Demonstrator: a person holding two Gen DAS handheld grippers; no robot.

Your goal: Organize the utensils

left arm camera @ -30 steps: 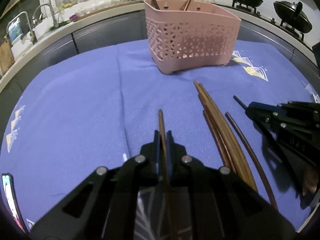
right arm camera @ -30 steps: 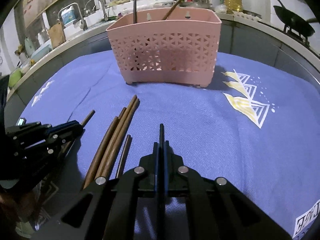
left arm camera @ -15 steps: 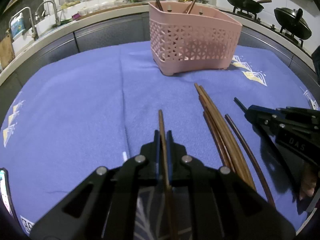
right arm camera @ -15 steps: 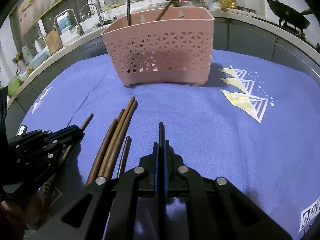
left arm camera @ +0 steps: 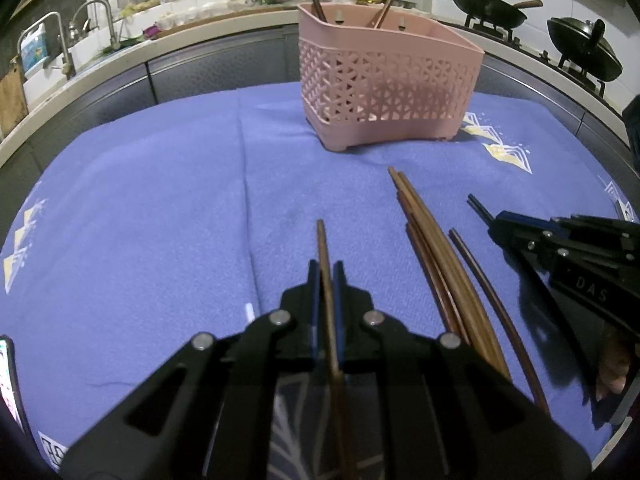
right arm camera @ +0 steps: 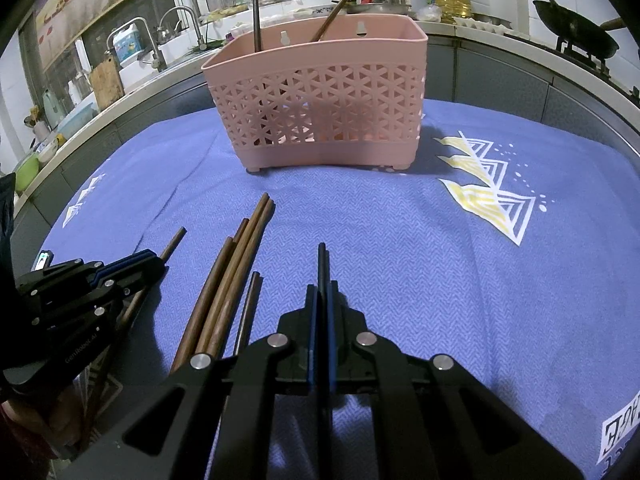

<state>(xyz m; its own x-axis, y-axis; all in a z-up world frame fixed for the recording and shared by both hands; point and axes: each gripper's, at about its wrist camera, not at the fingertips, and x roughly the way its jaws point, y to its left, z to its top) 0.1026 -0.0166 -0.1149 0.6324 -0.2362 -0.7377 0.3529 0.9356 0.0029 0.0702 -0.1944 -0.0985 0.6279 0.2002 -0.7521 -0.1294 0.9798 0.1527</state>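
My left gripper is shut on a brown chopstick that pokes forward over the blue cloth. My right gripper is shut on a black chopstick. Between the two lie several loose brown chopsticks and a thin dark one. A pink lattice basket stands beyond them with two chopsticks upright in it. Each wrist view shows the other gripper: the right gripper at the right edge, the left gripper at the left.
The blue cloth covers the table up to a grey cabinet front. A sink and taps sit on the counter behind, bottles in the middle, black woks at the right. A phone lies at the cloth's left edge.
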